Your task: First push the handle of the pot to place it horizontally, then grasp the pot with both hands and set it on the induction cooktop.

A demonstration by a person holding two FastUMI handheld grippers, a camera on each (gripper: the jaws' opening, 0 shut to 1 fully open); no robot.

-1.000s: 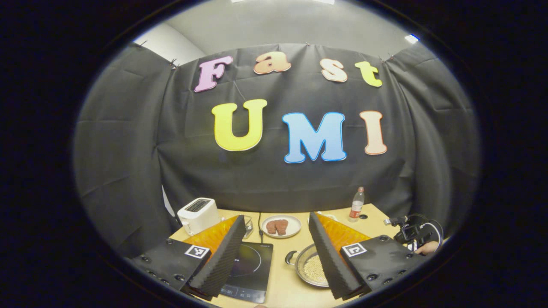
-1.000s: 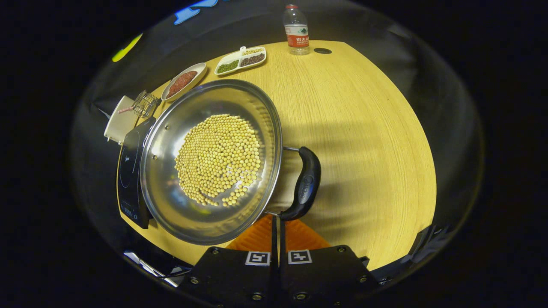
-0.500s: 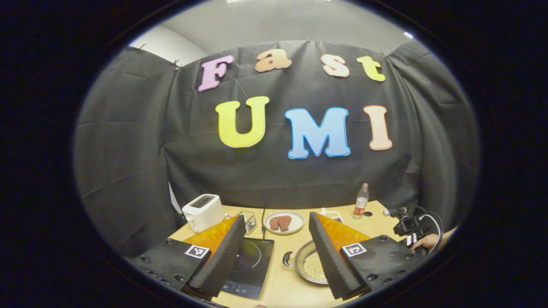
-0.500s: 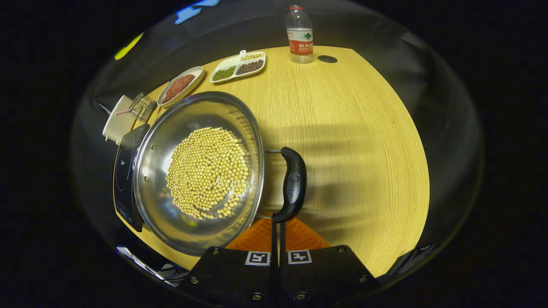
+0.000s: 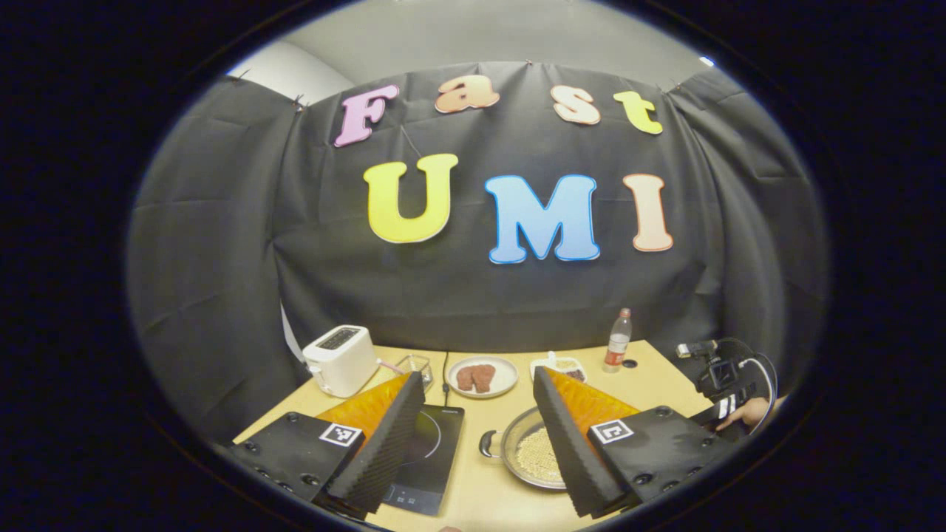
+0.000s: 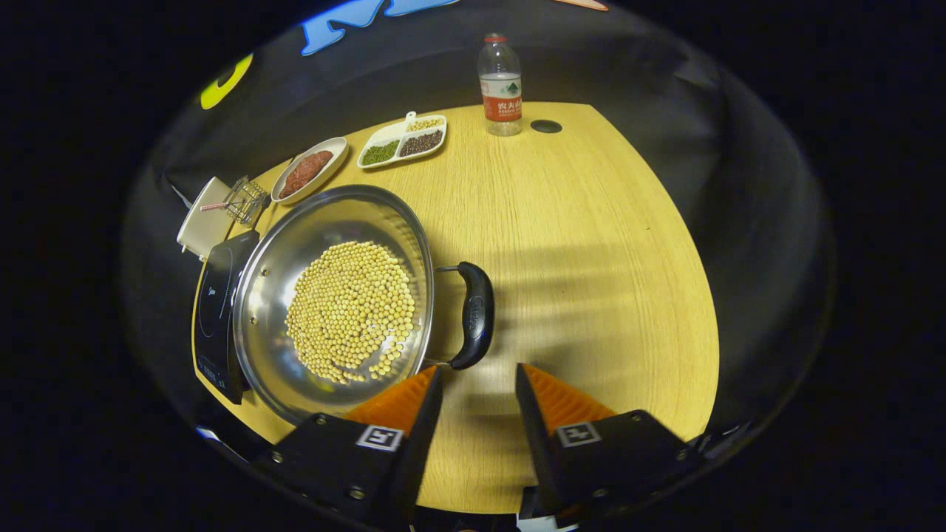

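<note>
A steel pot (image 6: pixel 295 244) holding yellow beans (image 6: pixel 351 310) rests on the wooden table (image 6: pixel 591 251), its near black side handle (image 6: pixel 474 315) pointing toward my right gripper. My right gripper (image 6: pixel 478 384) is open, its fingertips just short of that handle, touching nothing. Left of the pot lies the black induction cooktop (image 6: pixel 214 310). In the left gripper view my left gripper (image 5: pixel 477 391) is open, held above the table with the cooktop (image 5: pixel 429 458) and the pot (image 5: pixel 517 451) below it. The pot's other handle (image 5: pixel 488 443) faces the cooktop.
At the back stand a white toaster (image 5: pixel 336 360), a small wire rack (image 6: pixel 247 198), a plate of brown food (image 6: pixel 309 166), a divided dish of beans (image 6: pixel 403 142) and a water bottle (image 6: pixel 499 85). A hand holding the other gripper (image 5: pixel 728 395) shows at the table's right edge.
My right gripper has opened and drawn back from the pot's handle, which it was touching with shut fingers. The left gripper has risen slightly.
</note>
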